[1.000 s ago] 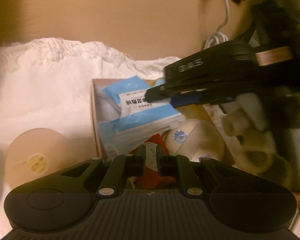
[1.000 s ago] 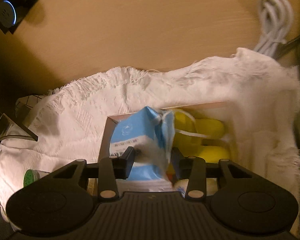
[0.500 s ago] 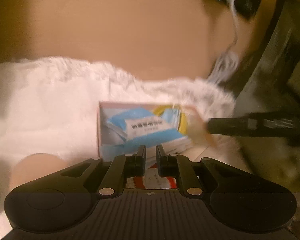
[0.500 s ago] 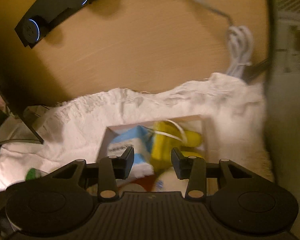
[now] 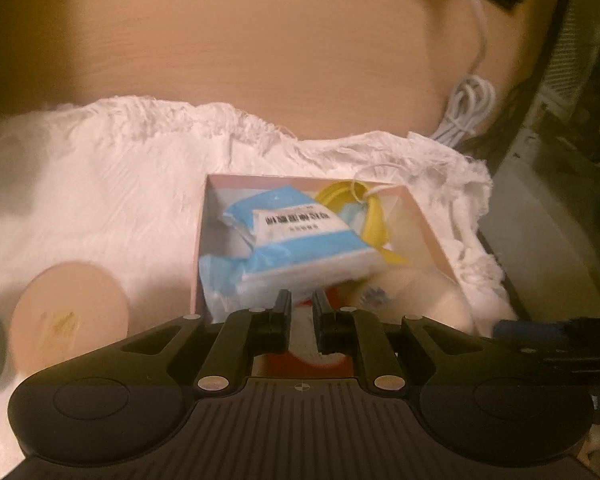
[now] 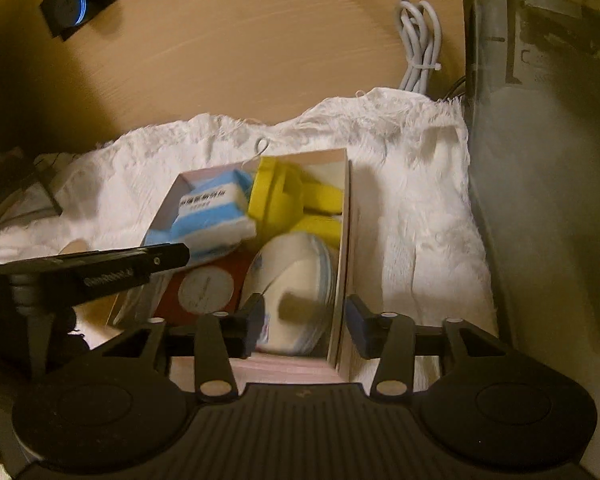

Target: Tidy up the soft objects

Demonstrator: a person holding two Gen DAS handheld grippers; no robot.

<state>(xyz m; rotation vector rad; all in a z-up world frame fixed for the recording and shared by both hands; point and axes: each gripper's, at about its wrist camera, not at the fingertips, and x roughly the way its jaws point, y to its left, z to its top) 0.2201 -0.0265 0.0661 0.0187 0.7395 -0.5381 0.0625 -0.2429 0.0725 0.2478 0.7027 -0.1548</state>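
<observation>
A pink box [image 5: 202, 240] [image 6: 343, 216] lies on a white fluffy cloth [image 5: 120, 184]. It holds a blue-and-white tissue pack [image 5: 296, 236] [image 6: 212, 216], a yellow soft item [image 5: 374, 216] [image 6: 284, 200], a red item with a white disc [image 6: 204, 288] and a cream round pad [image 6: 296, 280]. My left gripper [image 5: 300, 314] hovers at the box's near edge, its jaws almost together with nothing between them. My right gripper [image 6: 306, 320] is opening. Its fingers straddle the box's right wall and the cream pad without pressing on either.
A tan round lid [image 5: 68, 312] rests on the cloth left of the box. A coiled white cable [image 6: 418, 48] and a black power strip [image 6: 80, 0] lie on the wooden floor beyond. A grey case [image 6: 540, 160] stands along the right.
The right gripper, shut around the blue pack a second ago, has let it go, moved to the box's right side and widened. The pack now lies in the box. The left view turned right.
</observation>
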